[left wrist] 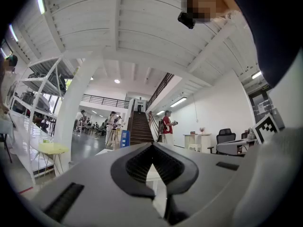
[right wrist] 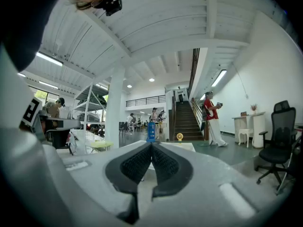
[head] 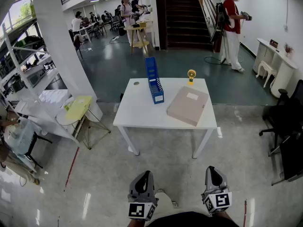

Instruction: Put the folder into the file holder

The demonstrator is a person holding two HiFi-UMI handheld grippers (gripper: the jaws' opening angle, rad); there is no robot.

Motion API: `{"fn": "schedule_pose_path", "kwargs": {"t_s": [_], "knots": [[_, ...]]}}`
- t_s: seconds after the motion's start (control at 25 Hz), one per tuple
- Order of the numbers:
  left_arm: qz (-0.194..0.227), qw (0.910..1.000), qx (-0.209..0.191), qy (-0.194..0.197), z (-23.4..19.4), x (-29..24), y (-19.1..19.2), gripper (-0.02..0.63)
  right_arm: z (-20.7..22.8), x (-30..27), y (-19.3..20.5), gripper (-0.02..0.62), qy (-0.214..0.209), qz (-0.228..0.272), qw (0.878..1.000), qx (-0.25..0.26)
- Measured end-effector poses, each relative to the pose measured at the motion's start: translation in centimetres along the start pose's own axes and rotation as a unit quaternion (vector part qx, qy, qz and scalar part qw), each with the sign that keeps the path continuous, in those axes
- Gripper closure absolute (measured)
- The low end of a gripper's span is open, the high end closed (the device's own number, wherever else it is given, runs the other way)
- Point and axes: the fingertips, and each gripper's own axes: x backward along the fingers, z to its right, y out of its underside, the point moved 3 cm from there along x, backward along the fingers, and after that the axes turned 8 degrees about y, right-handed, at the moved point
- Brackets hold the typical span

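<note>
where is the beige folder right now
In the head view, the flat beige folder lies on the right half of the white square table, just right of the upright blue file holder and near the small yellow fan.

Head view: high, steeply down, table (head: 137, 110) well ahead. Gripper views: low, forward; all share table, file holder (head: 154, 82), staircase (head: 182, 13).

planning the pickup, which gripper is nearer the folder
Right. Both hang short of the table: the right gripper slightly right of the folder, the left gripper farther to its left.
</note>
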Motion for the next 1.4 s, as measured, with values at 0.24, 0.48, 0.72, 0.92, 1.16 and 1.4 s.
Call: {"fn": "schedule_pose_path", "kwargs": {"t_s": [0.24, 0.48, 0.72, 0.92, 1.16, 1.4], "knots": [[0.01, 0.9999, -0.007, 0.002, 0.1, -0.6, -0.2, 0.609, -0.5, -0.6, -1.2, 0.594, -0.002, 0.0, 1.0, -0.003], [0.01, 0.9999, -0.004, 0.002, 0.2, -0.9, 0.0, 0.607, -0.2, -0.8, -0.9, 0.594, 0.0, 0.0, 1.0, -0.002], [0.038, 0.9988, -0.019, 0.023, 0.8, -1.3, -0.8, 0.607, 0.3, -0.8, -1.1, 0.592, 0.014, 0.02, 1.0, -0.003], [0.052, 0.9978, -0.025, 0.033, 0.9, -1.0, -0.9, 0.59, 0.6, -0.9, -1.4, 0.524, 0.012, 0.033, 0.999, -0.002], [0.052, 0.9974, -0.041, 0.028, 0.1, -2.0, -0.9, 0.315, 0.7, -1.4, -2.0, 0.314, 0.018, 0.059, 0.998, -0.006], [0.024, 0.9987, -0.031, 0.034, -0.5, -3.6, 0.0, 0.046, 1.1, -2.2, -2.0, 0.169, 0.014, 0.064, 0.998, -0.005]]}}
